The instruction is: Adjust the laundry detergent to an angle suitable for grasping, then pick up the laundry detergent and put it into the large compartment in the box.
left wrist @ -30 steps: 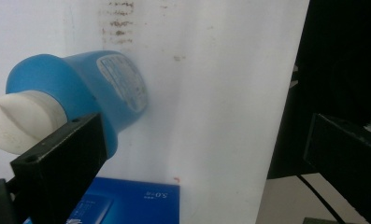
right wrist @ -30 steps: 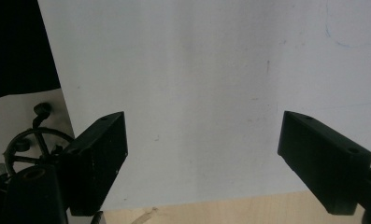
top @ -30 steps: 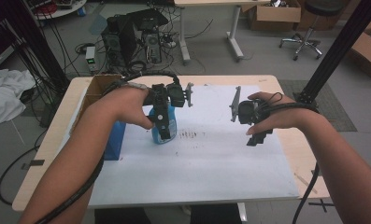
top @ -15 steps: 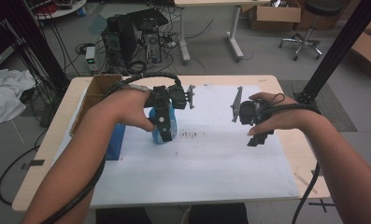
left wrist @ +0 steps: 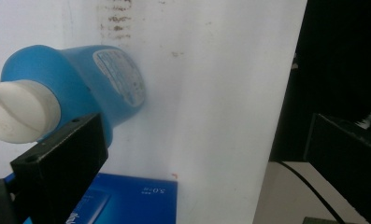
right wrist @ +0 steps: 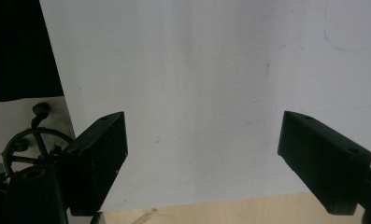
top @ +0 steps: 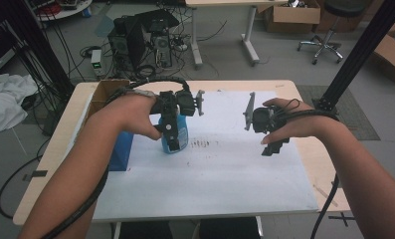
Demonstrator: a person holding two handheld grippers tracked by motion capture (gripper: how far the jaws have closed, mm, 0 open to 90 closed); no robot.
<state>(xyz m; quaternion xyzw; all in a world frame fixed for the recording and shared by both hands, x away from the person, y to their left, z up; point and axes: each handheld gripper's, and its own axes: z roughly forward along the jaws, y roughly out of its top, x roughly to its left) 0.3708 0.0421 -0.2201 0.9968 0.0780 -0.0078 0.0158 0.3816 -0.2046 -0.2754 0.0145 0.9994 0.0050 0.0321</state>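
Hovering unchanged, the left gripper [top: 171, 130] (jaws wide) seemingly straddles the blue bottle [top: 177, 134]; right gripper [top: 270, 135] equally spread.

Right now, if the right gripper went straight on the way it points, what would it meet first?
Probably the bare white sheet on the table: the right gripper has its jaws wide apart with nothing between them. Depth is unclear.

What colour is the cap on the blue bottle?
White. The cap tops the blue bottle and shows best in the left gripper view.
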